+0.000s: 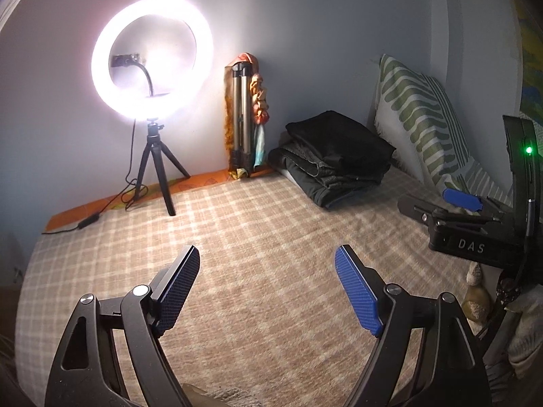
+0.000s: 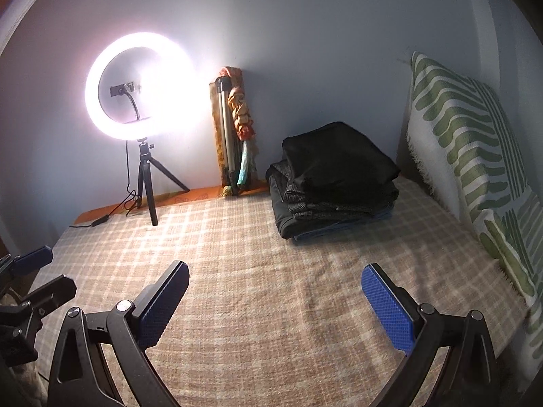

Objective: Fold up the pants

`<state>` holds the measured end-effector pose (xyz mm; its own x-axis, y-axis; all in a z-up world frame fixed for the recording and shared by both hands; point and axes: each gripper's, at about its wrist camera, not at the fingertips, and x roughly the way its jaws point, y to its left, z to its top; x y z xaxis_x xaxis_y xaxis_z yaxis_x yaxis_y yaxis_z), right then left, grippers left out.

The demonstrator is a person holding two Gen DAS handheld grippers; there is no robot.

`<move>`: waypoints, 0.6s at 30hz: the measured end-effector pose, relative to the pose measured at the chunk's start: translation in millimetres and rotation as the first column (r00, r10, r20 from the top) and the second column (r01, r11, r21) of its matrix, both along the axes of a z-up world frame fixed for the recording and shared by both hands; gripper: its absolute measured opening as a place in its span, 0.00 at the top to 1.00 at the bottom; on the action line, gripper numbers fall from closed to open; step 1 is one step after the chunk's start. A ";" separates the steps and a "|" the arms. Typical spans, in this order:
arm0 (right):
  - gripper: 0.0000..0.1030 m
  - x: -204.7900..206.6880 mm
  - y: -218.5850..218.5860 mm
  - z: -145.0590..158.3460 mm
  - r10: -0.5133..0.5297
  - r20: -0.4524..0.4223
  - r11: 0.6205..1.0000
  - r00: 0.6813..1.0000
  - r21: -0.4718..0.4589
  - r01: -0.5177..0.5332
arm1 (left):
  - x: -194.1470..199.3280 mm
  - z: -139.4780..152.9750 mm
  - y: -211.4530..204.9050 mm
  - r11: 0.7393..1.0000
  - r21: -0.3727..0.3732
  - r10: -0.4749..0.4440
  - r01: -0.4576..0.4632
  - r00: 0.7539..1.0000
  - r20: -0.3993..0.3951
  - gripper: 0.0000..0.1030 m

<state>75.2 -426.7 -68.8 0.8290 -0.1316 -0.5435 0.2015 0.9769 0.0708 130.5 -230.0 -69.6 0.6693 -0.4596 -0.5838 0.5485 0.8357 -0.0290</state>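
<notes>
Hovering Tongs Over a Bare Bed

Both tongs, left (image 1: pixel 268 285) and right (image 2: pixel 275 302), gape wide with nothing between them above the checked blanket (image 1: pixel 264 237). Folded pants (image 2: pixel 336 179), seemingly several pairs, sit stacked by the wall, beside a pillow (image 2: pixel 465 156) and ring light (image 1: pixel 152 57).

Stack of dark folded pants (image 2: pixel 336 179) is sitting on the checked beige blanket (image 2: pixel 258 271), far side, right of centre. Green-striped white pillow (image 2: pixel 465 156) is leaning against the wall right of the stack. Folded silver tripod (image 2: pixel 230 135) is standing against the wall left of it. Lit ring light on a small black tripod (image 2: pixel 139 95) is standing further left, at the blanket's far edge.
</notes>
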 end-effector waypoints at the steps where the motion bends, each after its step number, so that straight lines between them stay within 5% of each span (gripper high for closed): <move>1: 0.00 -1.2 0.7 0.7 -0.009 0.010 1.000 1.000 -0.006 0.010 | -1.1 -0.5 0.0 1.000 0.002 -0.002 0.002 1.000 0.002 0.20; 18: 0.00 -1.6 1.1 0.8 -0.046 0.018 0.999 0.999 0.018 0.046 | -4.9 -3.3 7.3 1.000 0.002 0.001 -0.001 0.999 -0.039 0.19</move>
<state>73.7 -425.6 -67.9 0.8320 -0.1607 -0.5310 0.2450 0.9652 0.0917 125.6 -222.7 -73.0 0.6463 -0.4580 -0.6103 0.5464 0.8361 -0.0489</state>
